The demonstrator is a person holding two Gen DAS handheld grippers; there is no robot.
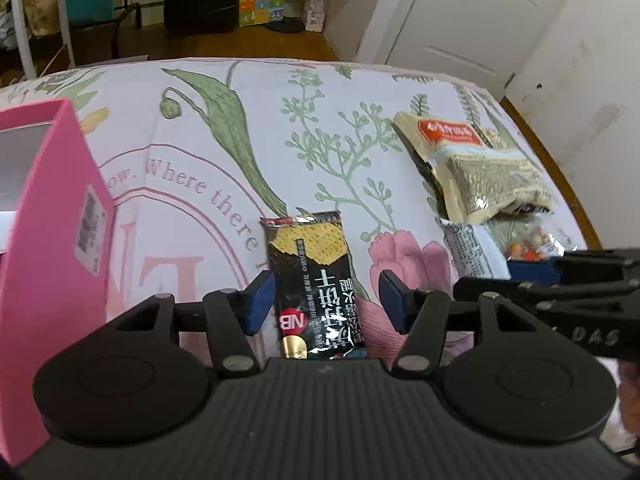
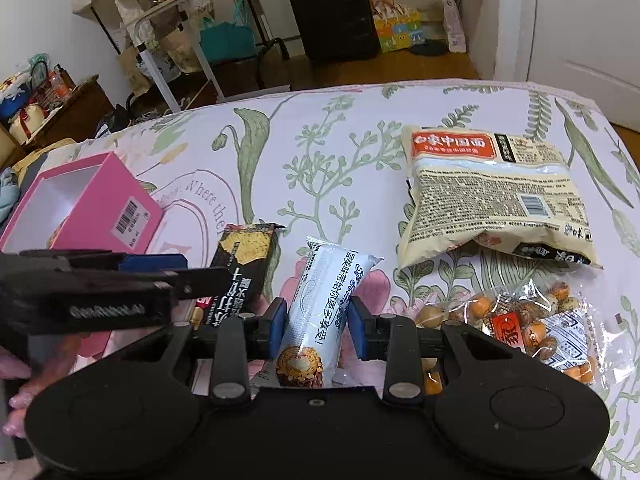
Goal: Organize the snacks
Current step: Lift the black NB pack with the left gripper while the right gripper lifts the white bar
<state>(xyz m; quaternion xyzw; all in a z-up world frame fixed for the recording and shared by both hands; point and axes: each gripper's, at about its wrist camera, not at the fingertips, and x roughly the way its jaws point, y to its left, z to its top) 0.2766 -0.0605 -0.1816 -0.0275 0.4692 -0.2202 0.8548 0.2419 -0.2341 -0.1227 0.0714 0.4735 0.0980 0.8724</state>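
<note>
A black cracker packet [image 1: 316, 284] lies on the floral cloth between the open fingers of my left gripper [image 1: 326, 302]; the left pad touches its edge, the right pad stands apart. It also shows in the right wrist view [image 2: 244, 268]. My right gripper [image 2: 318, 328] is closed on a white-blue biscuit packet [image 2: 324, 312], both pads against its sides. An open pink box [image 2: 86, 208] stands at the left, close to my left gripper [image 1: 48, 240].
A large beige snack bag [image 2: 492, 196] lies at the right, with a clear bag of orange nuts [image 2: 520, 328] below it. The table's wooden edge [image 1: 560, 176] curves at the right. Suitcase, bags and a door stand beyond the table.
</note>
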